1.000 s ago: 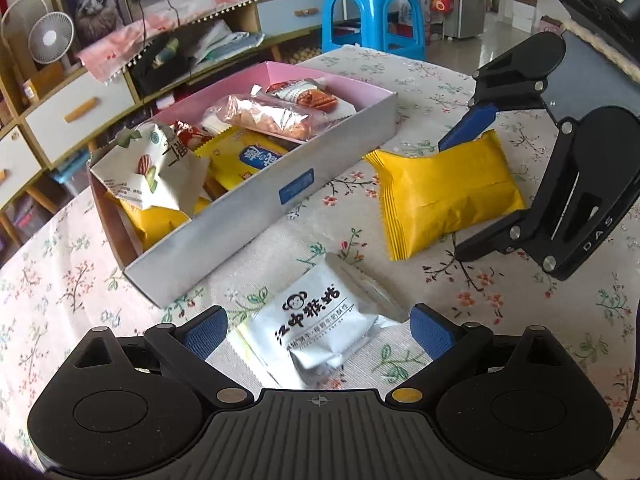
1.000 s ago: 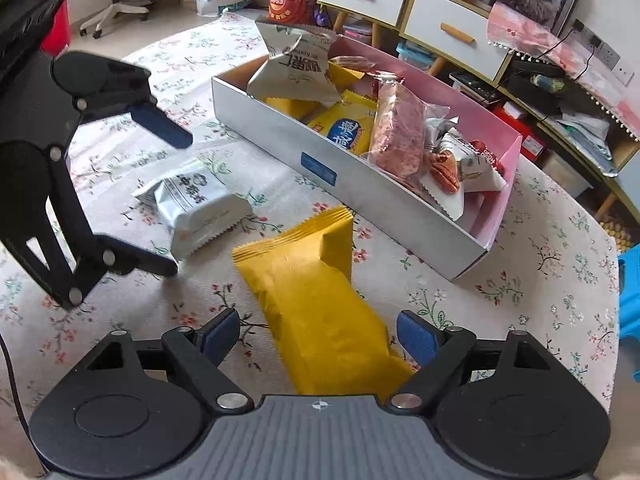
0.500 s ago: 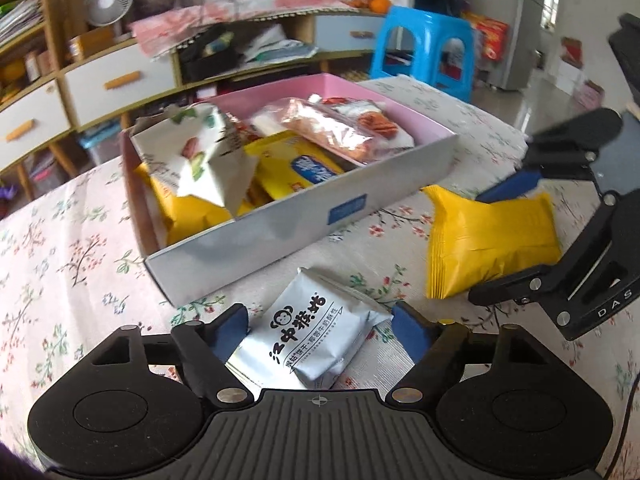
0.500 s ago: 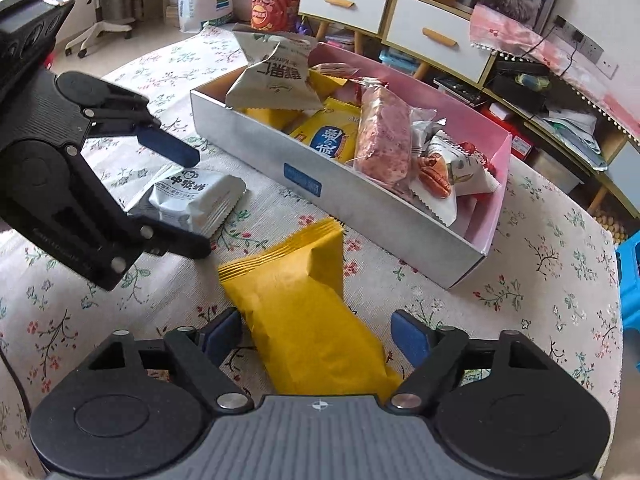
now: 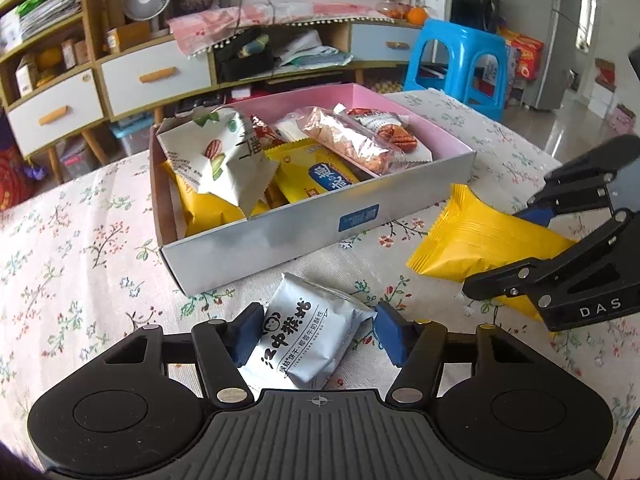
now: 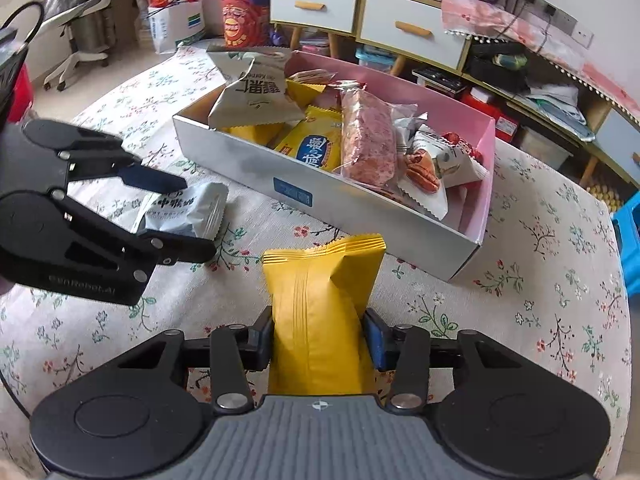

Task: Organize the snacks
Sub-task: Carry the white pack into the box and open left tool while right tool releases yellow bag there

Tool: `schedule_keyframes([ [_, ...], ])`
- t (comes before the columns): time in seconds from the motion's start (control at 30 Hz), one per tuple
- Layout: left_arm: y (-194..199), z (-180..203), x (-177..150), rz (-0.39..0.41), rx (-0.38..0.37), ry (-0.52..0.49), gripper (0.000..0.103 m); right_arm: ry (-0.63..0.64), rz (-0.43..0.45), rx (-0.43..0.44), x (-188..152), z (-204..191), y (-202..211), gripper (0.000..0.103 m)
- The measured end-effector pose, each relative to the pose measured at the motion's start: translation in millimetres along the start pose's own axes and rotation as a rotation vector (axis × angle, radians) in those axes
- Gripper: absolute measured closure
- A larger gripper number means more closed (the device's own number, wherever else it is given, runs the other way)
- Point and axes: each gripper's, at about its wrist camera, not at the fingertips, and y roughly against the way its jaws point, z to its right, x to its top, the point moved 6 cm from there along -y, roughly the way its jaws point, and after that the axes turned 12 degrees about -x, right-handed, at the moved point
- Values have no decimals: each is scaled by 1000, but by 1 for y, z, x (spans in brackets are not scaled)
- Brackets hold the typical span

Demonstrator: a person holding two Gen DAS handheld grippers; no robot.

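On table, near edge: two loose packets lie in front of the open grey cardboard box with pink inside (image 5: 400,216), both well clear of its front wall.
Left claw (image 5: 318,334): jaws have just been closing around the white foil biscuit packet with monkey logo (image 5: 304,340); one blue pad (image 5: 245,334) touches the packet's side, the other pad stands just off its crimped end, so not clamped yet.
Right claw (image 6: 318,338): jaws have just been closing; now clamped on the yellow plastic pillow-shaped snack packet (image 6: 320,304), pads pressing both long sides, wrapper creased between them.
Packet positions: white packet flat on the flowered tablecloth (image 5: 80,240), near the box's near corner; yellow packet's front end tilts up toward the box, rear end hidden under the claw body.
Box contents: already crowded with white triangular nut bag (image 5: 216,160), yellow packets, clear-wrapped pink bar (image 5: 348,144); freest space looks to be at the pink end toward the blue plastic stool (image 5: 460,56).
Step in hand: securing both packets before lifting, as I judge it.
How to do it well: finish closing left until both pads bear on the packet's body, not the loose crimp; squeeze lightly, contents likely crush; lift straight up over the front wall.
Risk: slippery foil could pivot or slip out of the left claw.
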Motion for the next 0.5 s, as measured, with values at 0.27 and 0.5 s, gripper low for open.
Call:
schedule_keyframes([
  [0.27,10,-2,2,19,-10,69,45,-67,11,23,5,5,11,70],
  [0.5,24,2,16,57,-37,105,51,-128,29,28,13,14,22,70],
])
